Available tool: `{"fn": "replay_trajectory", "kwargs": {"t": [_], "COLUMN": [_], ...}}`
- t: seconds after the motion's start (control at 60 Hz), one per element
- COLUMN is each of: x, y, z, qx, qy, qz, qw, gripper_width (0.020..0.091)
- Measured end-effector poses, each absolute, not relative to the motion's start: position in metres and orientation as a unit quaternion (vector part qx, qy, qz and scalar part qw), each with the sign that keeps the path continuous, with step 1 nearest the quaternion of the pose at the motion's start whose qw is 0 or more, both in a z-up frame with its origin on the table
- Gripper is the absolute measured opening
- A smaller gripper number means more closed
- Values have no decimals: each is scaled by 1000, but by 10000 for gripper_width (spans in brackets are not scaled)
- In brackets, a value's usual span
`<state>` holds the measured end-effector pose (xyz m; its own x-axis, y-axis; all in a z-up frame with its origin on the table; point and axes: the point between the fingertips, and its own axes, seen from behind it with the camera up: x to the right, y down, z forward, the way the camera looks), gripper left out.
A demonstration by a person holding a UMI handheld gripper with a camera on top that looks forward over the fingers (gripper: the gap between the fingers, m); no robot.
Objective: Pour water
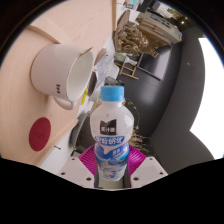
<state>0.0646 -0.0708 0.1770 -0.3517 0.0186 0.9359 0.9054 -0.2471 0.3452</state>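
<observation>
Gripper: the gripper (110, 172) is clamping on the bottle (111, 135), both fingers pressing its lower body, the purple pads (93, 157) showing at each side of the label.
Bottle: it is standing upright between the fingers, white cap (111, 94) on top, blue-and-white label facing the camera; whether it is resting on anything cannot be told.
Cup: the white cup (60, 70) is sitting beyond the fingers on the pale tabletop (30, 110), near its far edge, mouth tilting toward the view, well apart from the bottle.
Red disc: a round red mark (39, 134) is lying on the tabletop nearer the gripper.
Beyond: a dark rounded surface (165, 100) is curving past the tabletop's edge.
Step in hand: probably carrying the bottle toward the cup.
Doing it well: keeping the grip firm and the bottle upright until its mouth is over the cup's rim, then tilting slowly; the cap appears on, so pouring may be needing it off.
</observation>
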Motion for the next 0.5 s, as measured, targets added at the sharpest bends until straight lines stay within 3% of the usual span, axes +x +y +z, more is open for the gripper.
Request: {"fn": "replay_trajectory", "kwargs": {"t": [0.233, 0.5], "x": [60, 76], "y": [-65, -82], "z": [171, 197], "qx": [-462, -691], "qy": [-520, -289], "qz": [-637, -445], "qw": [332, 490], "gripper_width": [354, 357]}}
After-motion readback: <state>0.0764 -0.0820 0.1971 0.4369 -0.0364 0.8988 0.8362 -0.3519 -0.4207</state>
